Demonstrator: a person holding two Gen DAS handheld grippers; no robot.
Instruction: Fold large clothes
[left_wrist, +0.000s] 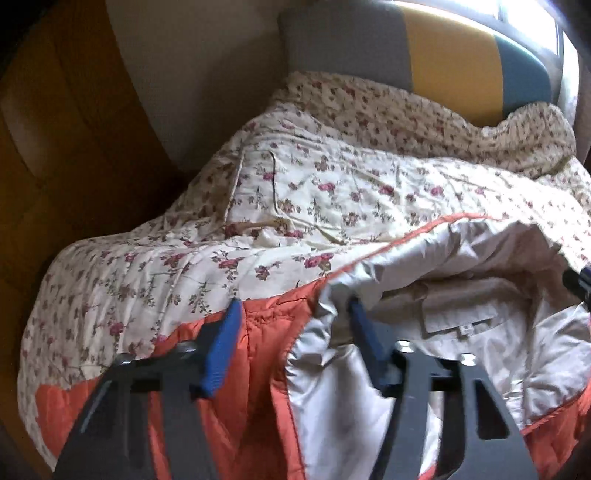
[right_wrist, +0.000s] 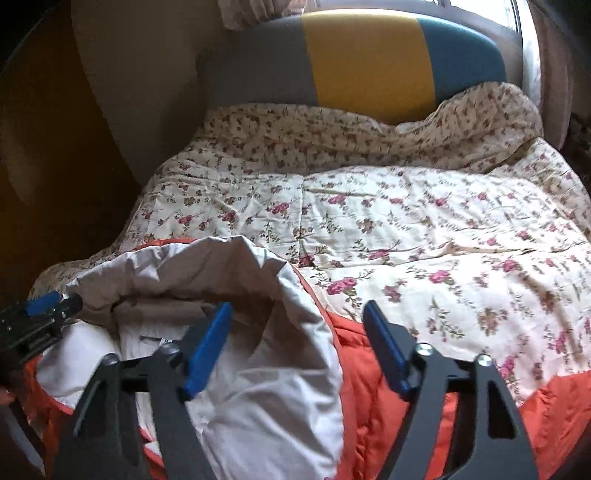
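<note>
An orange padded jacket (left_wrist: 258, 350) with a silvery white lining (left_wrist: 461, 258) lies open on the near part of a bed. My left gripper (left_wrist: 293, 306) is open, its blue pads either side of the jacket's front edge where orange meets lining. My right gripper (right_wrist: 297, 314) is open too, straddling the other front edge, white lining (right_wrist: 266, 387) to its left and orange shell (right_wrist: 369, 387) to its right. The left gripper also shows at the left edge of the right wrist view (right_wrist: 48, 304). A white label (left_wrist: 463, 328) sits on the lining.
The bed is covered by a cream floral quilt (right_wrist: 424, 221), rumpled at the far end (right_wrist: 480, 118). A grey, yellow and teal headboard (right_wrist: 365, 62) stands behind it under a bright window. A wooden door or wardrobe (left_wrist: 55, 147) stands at the left.
</note>
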